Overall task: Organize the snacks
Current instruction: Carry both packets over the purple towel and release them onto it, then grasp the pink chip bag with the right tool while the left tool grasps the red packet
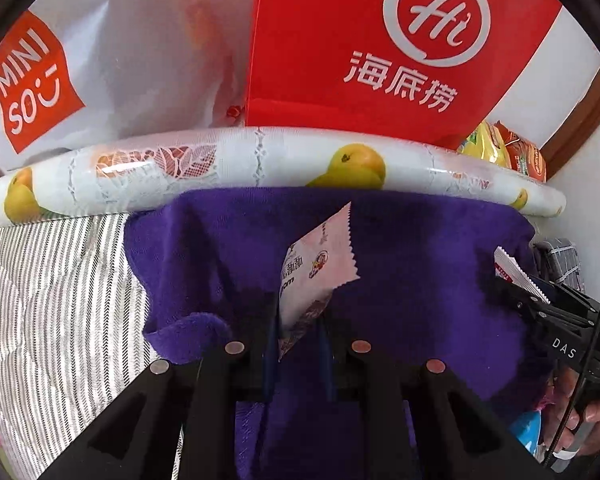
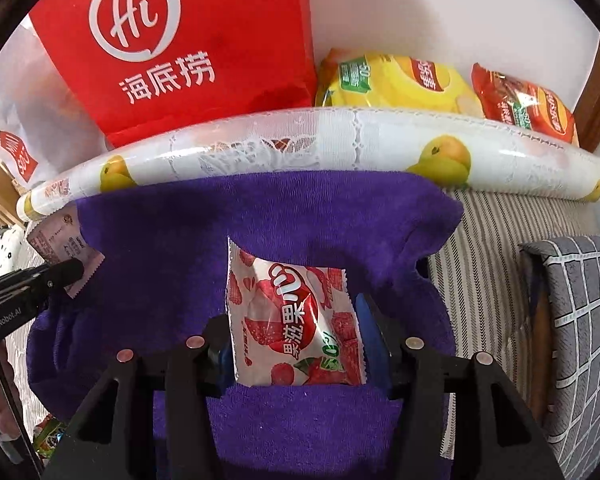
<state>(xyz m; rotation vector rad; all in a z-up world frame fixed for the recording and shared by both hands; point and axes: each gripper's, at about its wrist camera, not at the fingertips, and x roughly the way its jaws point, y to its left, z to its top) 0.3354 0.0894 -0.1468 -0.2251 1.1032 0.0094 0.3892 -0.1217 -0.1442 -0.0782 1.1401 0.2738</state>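
Two small snack packets (image 2: 296, 320) (image 1: 316, 276), two chip bags (image 2: 396, 84) (image 2: 524, 100), two shopping bags (image 2: 188, 40) (image 1: 100, 60), one purple towel (image 2: 260, 208), one patterned roll (image 2: 340, 148).

My left gripper (image 1: 300, 320) holds a packet (image 1: 320, 268) over the towel (image 1: 420, 248); right gripper (image 2: 296, 344) holds a 2nd packet (image 2: 292, 320) over the same towel, just right of the left one. Towel lies on the striped cloth (image 1: 60, 300). Behind the towel, a roll (image 1: 260, 160) runs left to right, touching its far edge. Behind the roll: MINISO bag (image 1: 100, 60) at left, Hi bag (image 1: 360, 40) to its right, then 2 chip bags (image 2: 396, 84) against the wall. A cushion (image 2: 580, 320) sits right of the towel.
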